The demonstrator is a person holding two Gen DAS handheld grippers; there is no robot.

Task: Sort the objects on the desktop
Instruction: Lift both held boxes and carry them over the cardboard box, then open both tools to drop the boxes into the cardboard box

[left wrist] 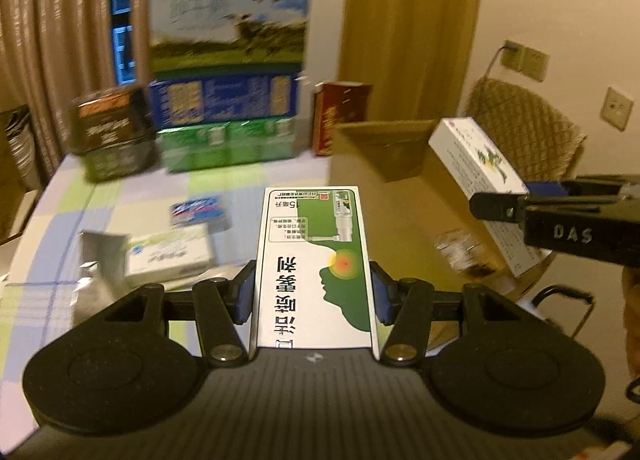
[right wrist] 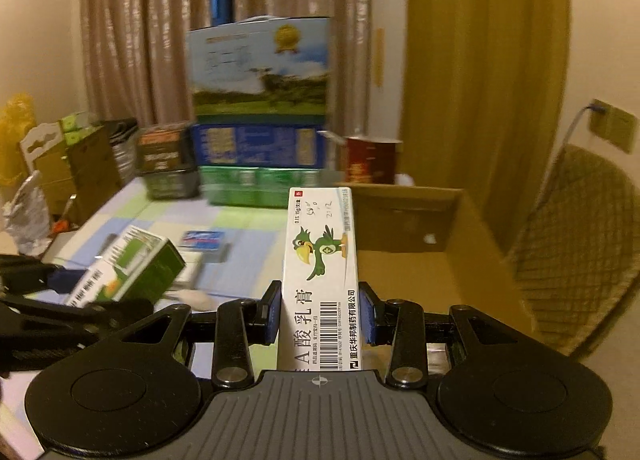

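Observation:
My left gripper (left wrist: pixel 313 296) is shut on a green-and-white spray box (left wrist: pixel 314 260), held above the table's right part. My right gripper (right wrist: pixel 318 314) is shut on a long white ointment box with a green parrot (right wrist: pixel 320 280), held above the open cardboard box (right wrist: pixel 408 220). In the left wrist view the right gripper (left wrist: pixel 500 204) shows at the right with the parrot box (left wrist: pixel 476 156) over the cardboard box (left wrist: pixel 384 148). In the right wrist view the left gripper (right wrist: pixel 60 280) shows at the left with the green box (right wrist: pixel 132 272).
On the checked tablecloth (left wrist: pixel 120 196) lie a white medicine box (left wrist: pixel 168 256), a blue-and-white packet (left wrist: pixel 198 210) and a silver pouch (left wrist: pixel 96 260). Stacked milk cartons (left wrist: pixel 228 72), a dark tin (left wrist: pixel 108 128) and a red box (left wrist: pixel 340 116) stand at the back. A wicker chair (right wrist: pixel 572 244) stands to the right.

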